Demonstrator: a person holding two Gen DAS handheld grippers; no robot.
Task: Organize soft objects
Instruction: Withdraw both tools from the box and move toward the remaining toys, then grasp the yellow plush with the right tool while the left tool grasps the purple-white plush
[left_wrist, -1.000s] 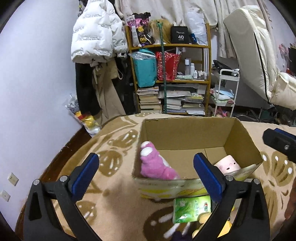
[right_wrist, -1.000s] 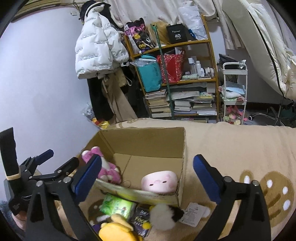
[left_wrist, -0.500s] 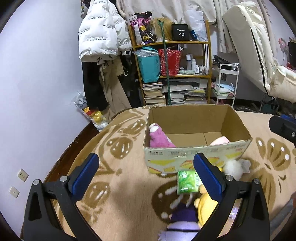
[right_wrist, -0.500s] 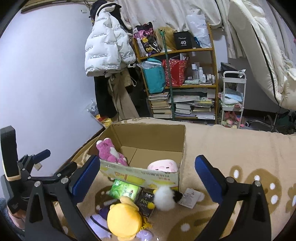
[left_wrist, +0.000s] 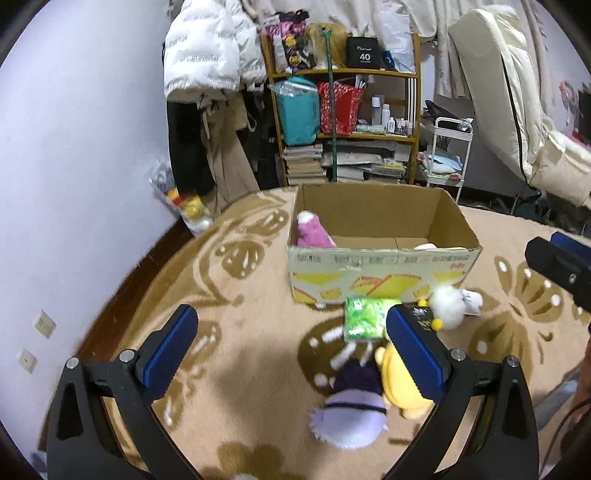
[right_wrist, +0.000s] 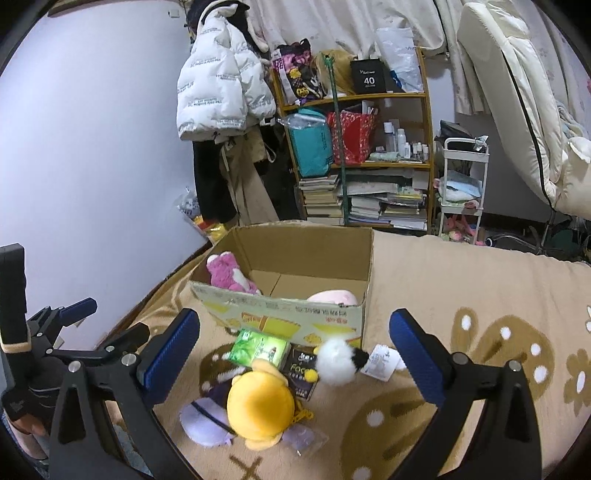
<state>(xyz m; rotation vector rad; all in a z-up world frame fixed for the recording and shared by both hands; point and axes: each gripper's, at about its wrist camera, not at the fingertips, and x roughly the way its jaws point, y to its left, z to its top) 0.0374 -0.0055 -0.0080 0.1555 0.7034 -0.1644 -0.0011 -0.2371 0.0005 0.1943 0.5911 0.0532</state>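
Observation:
An open cardboard box (left_wrist: 380, 266) (right_wrist: 284, 314) stands on a patterned blanket and holds a pink plush (left_wrist: 312, 234) (right_wrist: 227, 275) and a pale pink plush (right_wrist: 332, 297). In front of it lie a green tissue pack (left_wrist: 364, 317) (right_wrist: 258, 349), a white pompom toy (left_wrist: 448, 308) (right_wrist: 338, 356), a yellow plush (right_wrist: 260, 406) (left_wrist: 397, 387) and a purple plush (left_wrist: 351, 417) (right_wrist: 201, 421). My left gripper (left_wrist: 291, 343) is open and empty, back from the toys. My right gripper (right_wrist: 295, 349) is open and empty above them.
A black packet (right_wrist: 301, 373) and a white tag (right_wrist: 382, 363) lie by the pompom. A cluttered shelf (left_wrist: 343, 122), hanging coats (left_wrist: 207, 70) and a white trolley (left_wrist: 445, 155) stand behind the box. The blanket (left_wrist: 236, 295) spreads left and right.
Both grippers have pulled back and up from the box. The toys in front of the box have come further into view. Both grippers stay open.

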